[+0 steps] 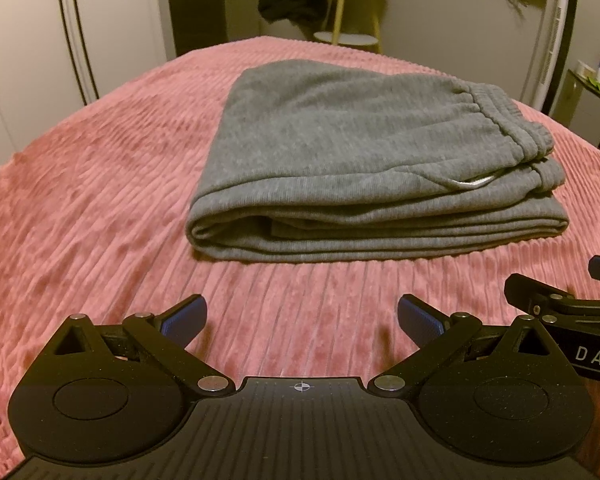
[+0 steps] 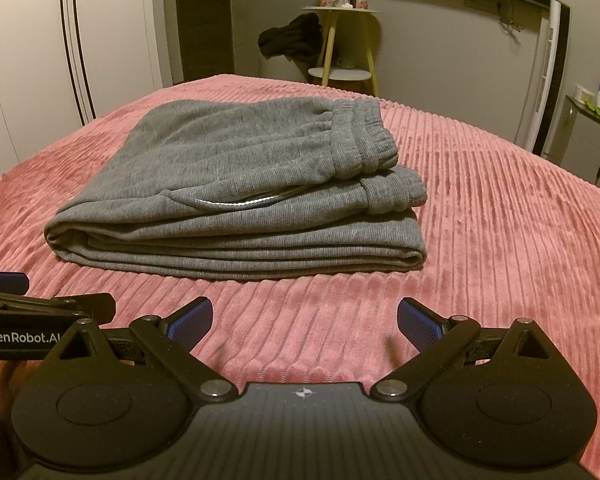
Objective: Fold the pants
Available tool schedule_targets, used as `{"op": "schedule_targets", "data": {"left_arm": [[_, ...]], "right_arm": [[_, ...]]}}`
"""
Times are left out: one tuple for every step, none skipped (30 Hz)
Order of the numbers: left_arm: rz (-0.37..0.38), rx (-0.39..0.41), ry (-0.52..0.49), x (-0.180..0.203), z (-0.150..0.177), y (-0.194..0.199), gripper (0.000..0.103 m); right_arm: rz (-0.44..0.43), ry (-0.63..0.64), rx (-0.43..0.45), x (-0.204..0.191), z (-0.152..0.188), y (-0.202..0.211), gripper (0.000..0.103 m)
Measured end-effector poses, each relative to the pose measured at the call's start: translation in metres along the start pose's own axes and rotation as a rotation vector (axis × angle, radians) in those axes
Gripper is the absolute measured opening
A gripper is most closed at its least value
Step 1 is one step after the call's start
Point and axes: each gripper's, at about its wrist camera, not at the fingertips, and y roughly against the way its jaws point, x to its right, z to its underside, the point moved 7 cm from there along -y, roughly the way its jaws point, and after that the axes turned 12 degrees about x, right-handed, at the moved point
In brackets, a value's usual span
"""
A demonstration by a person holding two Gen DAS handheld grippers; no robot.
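Grey sweatpants (image 1: 356, 160) lie folded in a flat stack on the pink ribbed bedspread (image 1: 92, 184), waistband at the right, layered folds facing me. They also show in the right wrist view (image 2: 236, 188). My left gripper (image 1: 302, 320) is open and empty, low over the bedspread, a short way in front of the stack. My right gripper (image 2: 304, 320) is open and empty too, beside the left one, in front of the stack's right end. Each gripper's edge shows in the other's view: the right gripper (image 1: 560, 300), the left gripper (image 2: 40, 304).
The bedspread (image 2: 500, 208) covers the bed. Beyond its far edge stand a small round side table (image 2: 342, 40) with dark clothing (image 2: 288, 38) hanging on it, a white wardrobe (image 2: 28, 52) at left, and a cabinet (image 2: 592, 140) at right.
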Motion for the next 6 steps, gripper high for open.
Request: {"op": "schedule_targets", "data": {"left_arm": [[0.000, -0.001, -0.001, -0.0002, 0.0001, -0.0002, 0.103], [0.000, -0.002, -0.001, -0.0001, 0.0001, -0.0002, 0.103], [0.000, -0.002, -0.001, 0.0000, 0.0001, -0.0003, 0.103], [0.001, -0.002, -0.001, -0.0002, 0.0001, -0.0002, 0.103], [0.000, -0.003, 0.000, 0.0002, 0.0002, -0.0004, 0.103], [0.001, -0.005, 0.000, 0.0003, 0.0004, -0.0006, 0.103]], "right_arm": [[0.000, 0.000, 0.000, 0.0001, 0.0000, 0.0001, 0.099], [0.000, -0.001, 0.000, 0.0004, -0.0002, 0.0002, 0.099], [0.000, -0.002, 0.000, 0.0004, -0.0002, 0.0001, 0.099], [0.000, -0.004, 0.001, 0.0007, -0.0003, 0.0002, 0.099], [0.000, -0.005, 0.001, 0.0010, -0.0005, 0.0001, 0.099], [0.001, -0.006, 0.001, 0.0013, -0.0005, -0.0001, 0.099]]}}
